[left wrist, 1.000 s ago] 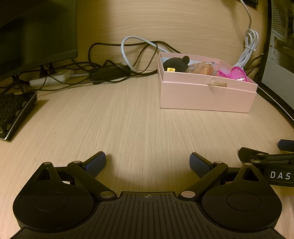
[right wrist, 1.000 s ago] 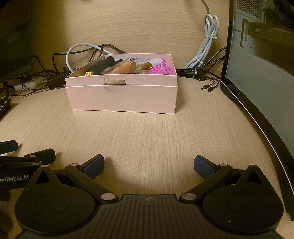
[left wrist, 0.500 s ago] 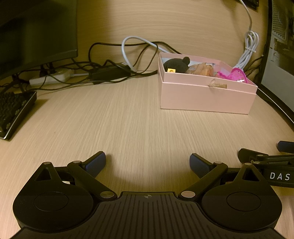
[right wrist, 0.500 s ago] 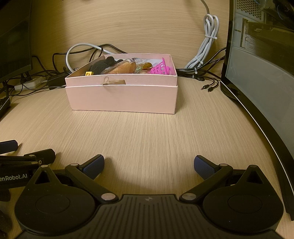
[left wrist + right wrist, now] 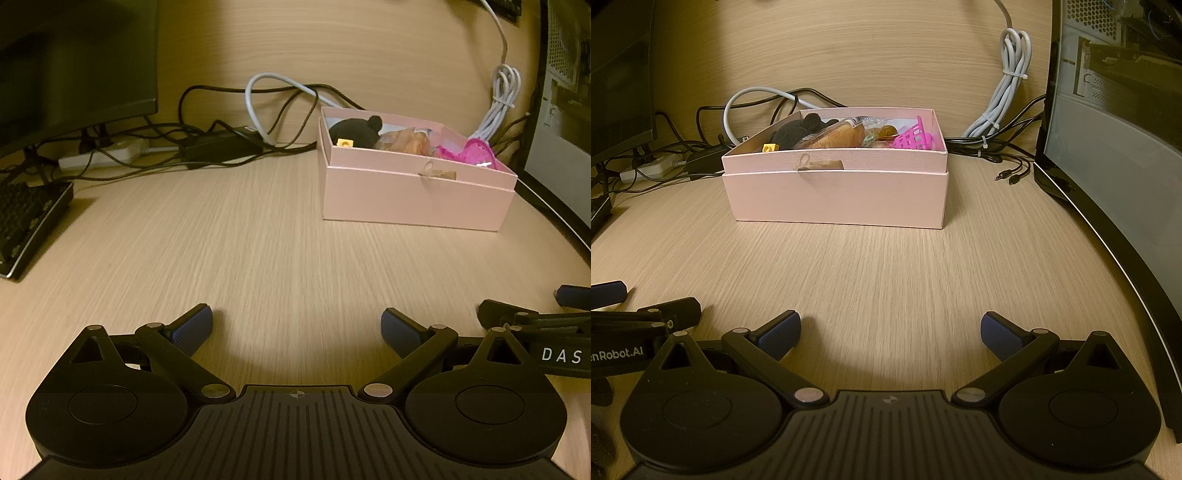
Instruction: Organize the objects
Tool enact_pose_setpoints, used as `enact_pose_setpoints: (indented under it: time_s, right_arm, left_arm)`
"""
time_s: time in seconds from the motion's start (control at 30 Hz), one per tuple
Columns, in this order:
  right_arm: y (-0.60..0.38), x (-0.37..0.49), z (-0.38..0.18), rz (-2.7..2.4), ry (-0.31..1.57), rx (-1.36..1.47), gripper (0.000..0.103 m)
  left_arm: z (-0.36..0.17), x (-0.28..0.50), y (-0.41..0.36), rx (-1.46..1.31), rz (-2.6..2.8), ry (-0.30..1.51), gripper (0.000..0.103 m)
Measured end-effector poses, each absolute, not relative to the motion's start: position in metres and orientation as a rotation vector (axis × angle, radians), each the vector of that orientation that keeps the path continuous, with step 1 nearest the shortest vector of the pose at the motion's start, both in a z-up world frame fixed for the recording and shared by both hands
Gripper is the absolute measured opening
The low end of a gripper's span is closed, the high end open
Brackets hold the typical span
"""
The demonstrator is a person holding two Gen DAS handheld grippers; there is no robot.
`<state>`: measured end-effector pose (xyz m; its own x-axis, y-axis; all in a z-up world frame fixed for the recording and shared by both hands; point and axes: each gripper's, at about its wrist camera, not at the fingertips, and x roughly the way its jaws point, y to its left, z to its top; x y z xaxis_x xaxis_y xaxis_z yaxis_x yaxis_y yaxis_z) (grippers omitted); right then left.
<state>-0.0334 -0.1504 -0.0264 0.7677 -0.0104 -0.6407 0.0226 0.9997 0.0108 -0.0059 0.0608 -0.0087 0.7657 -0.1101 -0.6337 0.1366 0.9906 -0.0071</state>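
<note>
The pink cardboard box (image 5: 834, 197) sits far across the desk (image 5: 886, 273), packed with a black plush toy (image 5: 798, 131) and pink plastic basket (image 5: 916, 138). Both the left gripper (image 5: 297, 328) and right gripper (image 5: 890, 332) rest low with fingers spread, empty. The box looks light but thin-walled, so it is probably best held by its opposite long sides.

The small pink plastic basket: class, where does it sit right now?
The small pink plastic basket sits inside the open pink cardboard box, at its right end in the right wrist view, beside the wrapped snacks.

Bare desk (image 5: 886, 266) open up to pink box (image 5: 834, 195); cables (image 5: 229, 144) behind, keyboard (image 5: 26, 221) left, PC case (image 5: 1115, 155) right.
</note>
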Motion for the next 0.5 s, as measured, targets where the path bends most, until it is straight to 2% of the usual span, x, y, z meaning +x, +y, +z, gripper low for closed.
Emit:
enact_pose_setpoints:
  time_s: [0.5]
  right_arm:
    - [-0.1504,-0.0334,-0.0264,-0.018,0.695,0.018,0.103]
  left_arm:
    - [-0.0088,-0.0067,0.059,0.06,-0.121,0.689,0.101]
